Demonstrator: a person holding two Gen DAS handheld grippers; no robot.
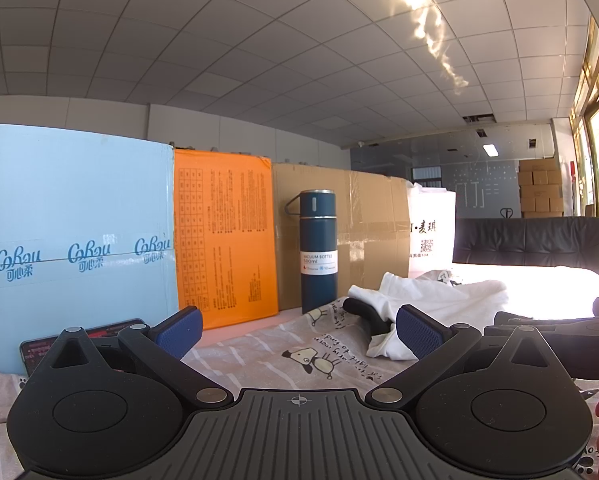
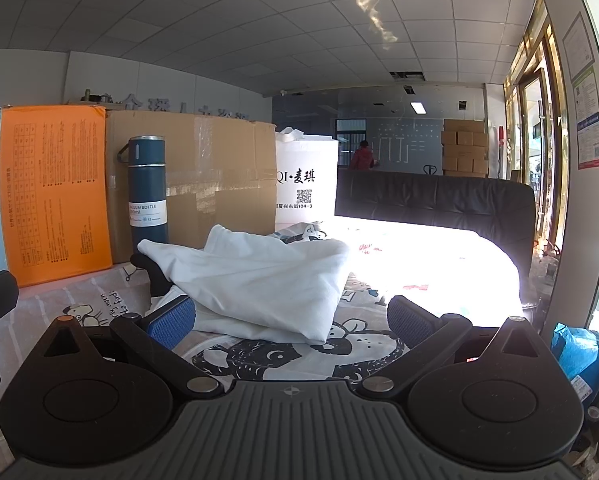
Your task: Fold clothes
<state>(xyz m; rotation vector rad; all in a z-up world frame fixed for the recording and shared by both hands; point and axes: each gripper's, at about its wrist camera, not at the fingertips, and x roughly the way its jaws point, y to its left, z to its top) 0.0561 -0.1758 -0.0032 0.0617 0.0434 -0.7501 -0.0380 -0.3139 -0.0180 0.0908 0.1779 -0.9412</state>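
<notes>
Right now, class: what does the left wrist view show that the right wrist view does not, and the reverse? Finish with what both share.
Only the left wrist view shows a phone beside the wide face of the light blue box. Only the right wrist view shows a person in red far back and a blue bag at lower right. Both show the white garment, vacuum bottle, orange box, cardboard box, and an open gripper: left gripper, right gripper.
</notes>
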